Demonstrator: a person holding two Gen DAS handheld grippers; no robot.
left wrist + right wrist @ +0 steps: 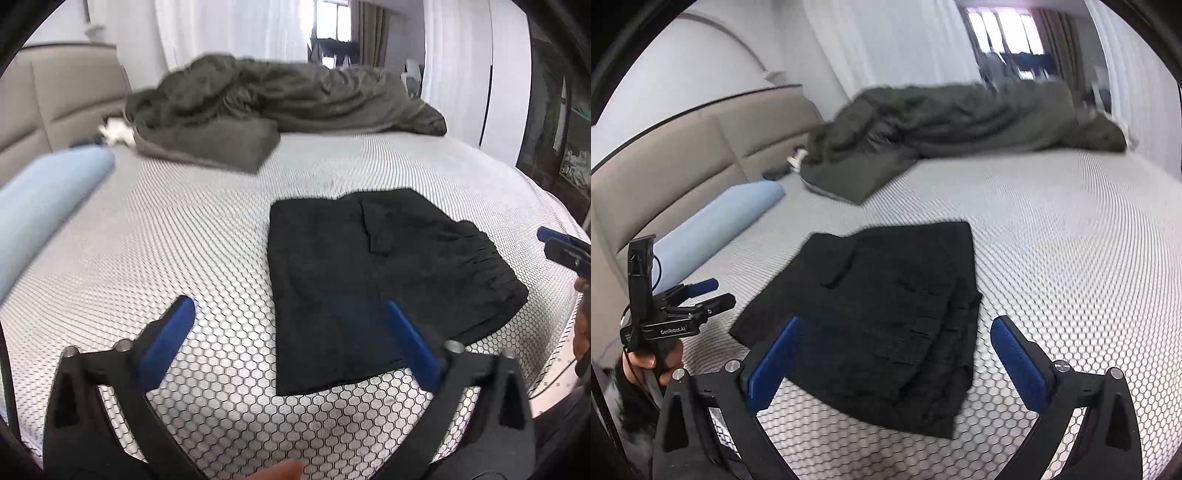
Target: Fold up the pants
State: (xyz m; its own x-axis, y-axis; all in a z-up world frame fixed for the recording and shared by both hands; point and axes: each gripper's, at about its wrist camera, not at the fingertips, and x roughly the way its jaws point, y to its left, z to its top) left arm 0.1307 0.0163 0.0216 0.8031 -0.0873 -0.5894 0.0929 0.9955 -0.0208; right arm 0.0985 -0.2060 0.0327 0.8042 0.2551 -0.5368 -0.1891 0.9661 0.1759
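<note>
The black pants (373,280) lie folded on the bed (184,229), centre-right of frame. The left hand-held gripper (290,306) and right hand-held gripper (897,325) both gape wide, gripping nothing.

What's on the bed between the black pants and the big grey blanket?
Nothing. Between the black pants and the grey blanket there is only bare honeycomb-patterned mattress. Both wrist views show that stretch.

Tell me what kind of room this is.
Most likely a bedroom: the black pants lie folded on a bed with a padded headboard, a rumpled grey duvet and a blue bolster pillow.
</note>
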